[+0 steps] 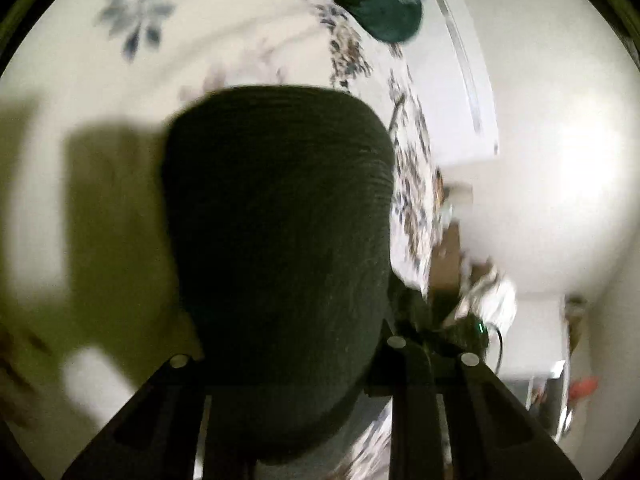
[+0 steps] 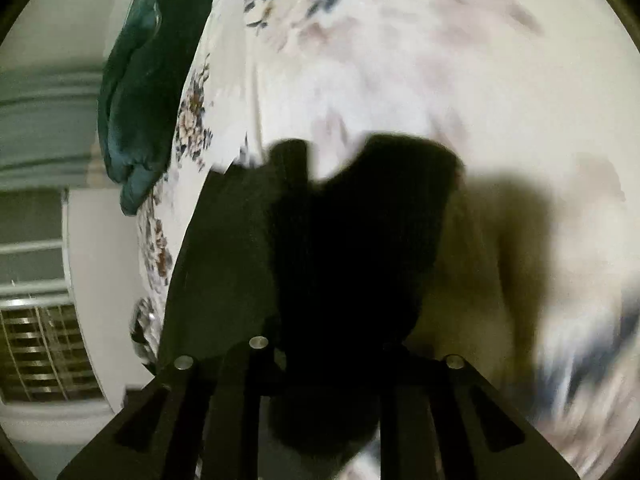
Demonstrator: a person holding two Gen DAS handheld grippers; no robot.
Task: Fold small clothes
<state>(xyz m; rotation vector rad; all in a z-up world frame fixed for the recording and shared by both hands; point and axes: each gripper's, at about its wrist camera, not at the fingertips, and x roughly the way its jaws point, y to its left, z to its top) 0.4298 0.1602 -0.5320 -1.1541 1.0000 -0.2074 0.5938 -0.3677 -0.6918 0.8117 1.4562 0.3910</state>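
Garment: a small dark knit piece (image 1: 276,248), ribbed on its surface, hangs lifted above the floral bedsheet (image 1: 120,92); from the right side the same dark cloth (image 2: 352,248) shows a notched upper edge.
Left claw (image 1: 288,364): its fingers sit either side of the knit and seem clamped on the lower edge, though the cloth hides the tips.
Right claw (image 2: 324,356): likewise buried in the fabric, gripping it as far as I can judge; the contact itself is not visible.
Bed: both views are blurred, with the garment's shadow falling on the sheet beside it, so it looks clear of the bed.
Background: a teal pillow (image 2: 136,120) lies at the bed's far edge, well apart from the work.
Step in hand: I'd say carrying the piece up to lay one half over the other.
Doing it well: keep both claws level and evenly spaced so the fabric stays taut, lower it flat onto a bare patch of sheet, line the edges up before letting go.
Risk: a slack corner could bunch under the fold.
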